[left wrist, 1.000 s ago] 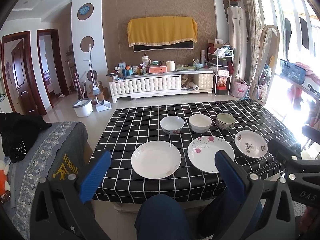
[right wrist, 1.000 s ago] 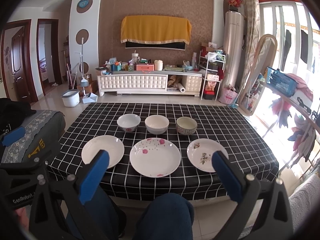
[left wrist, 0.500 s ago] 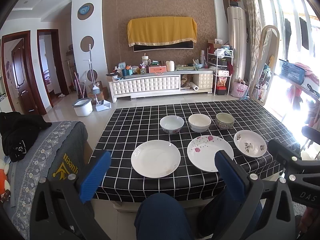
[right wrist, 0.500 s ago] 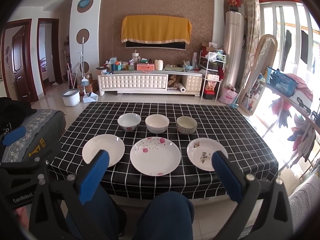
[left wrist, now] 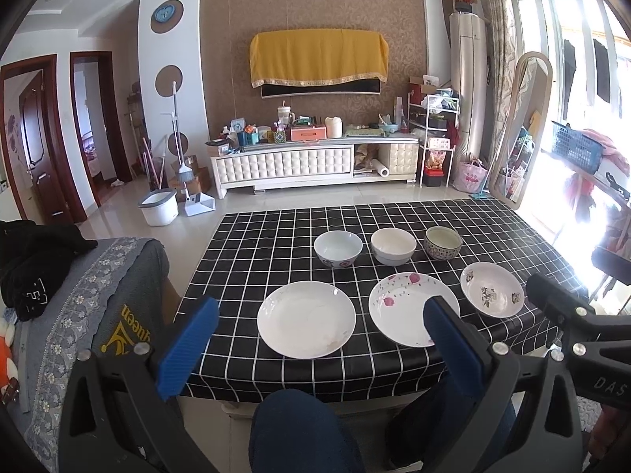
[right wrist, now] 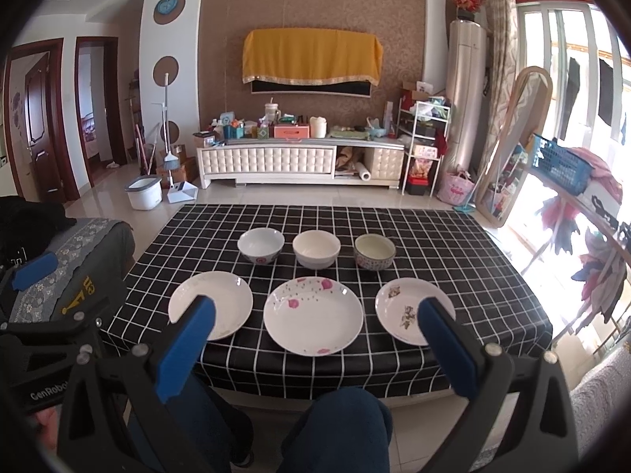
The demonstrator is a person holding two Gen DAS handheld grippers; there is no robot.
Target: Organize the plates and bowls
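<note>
Both claws, left (left wrist: 321,349) and right (right wrist: 315,345), were wide open and empty. Three plates (right wrist: 312,315) and three bowls (right wrist: 316,249) sat unstacked on the counter (right wrist: 453,236). Likely next: approach one plate rim

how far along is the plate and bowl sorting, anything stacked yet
Nothing looks done yet. The three plates, plain white plate, pink-flowered plate and small patterned plate, lie apart in the near row; three bowls stand separately behind. In hand: nothing; the left hand-held gripper and right hand-held gripper are open short of the table. All stacking remains.
</note>
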